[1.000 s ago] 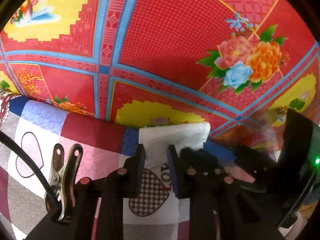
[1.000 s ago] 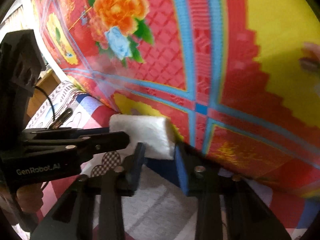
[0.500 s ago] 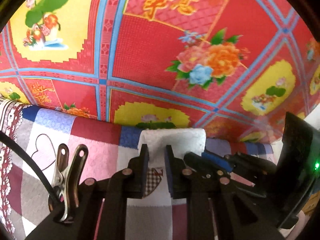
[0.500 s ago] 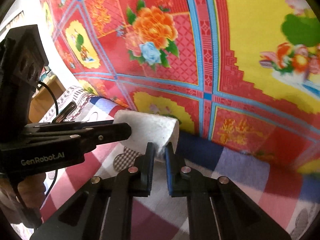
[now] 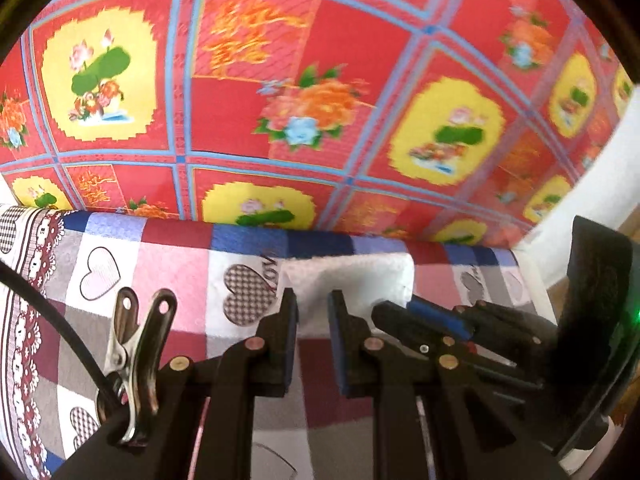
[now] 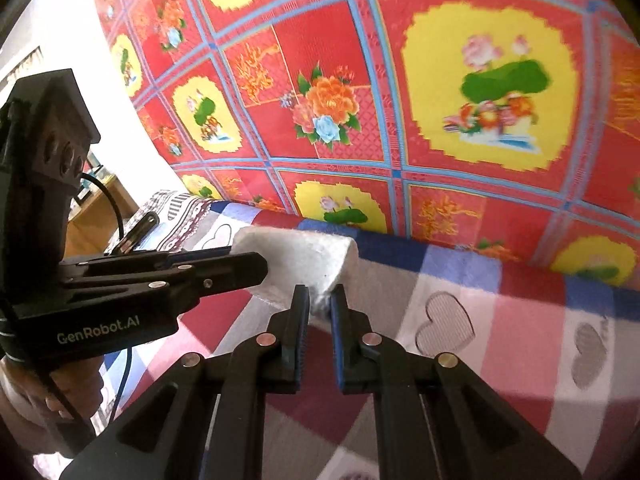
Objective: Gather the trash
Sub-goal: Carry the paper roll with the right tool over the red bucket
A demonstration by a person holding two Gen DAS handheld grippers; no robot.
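Whereas a second ago the right gripper (image 6: 320, 300) stood spread around the white crumpled paper towel (image 6: 304, 256), its jaws have just closed and pinch one end; the left gripper (image 5: 313, 307) pinches the other (both raised). Below lies a checked heart-print cloth (image 6: 500, 320); behind, a red floral sheet (image 6: 400, 100).

tissue (image 5: 352, 280): near edge hidden behind left gripper (image 5: 313, 312) fingers
floral mat (image 5: 320, 80): motion-blurred, cut by frame edges

White tissue (image 5: 348, 276): soft, dimpled paper. Checked cloth (image 5: 176, 264): woven, matt. Red mat (image 5: 320, 60): glossy plastic. Clip (image 5: 136, 344): shiny metal.
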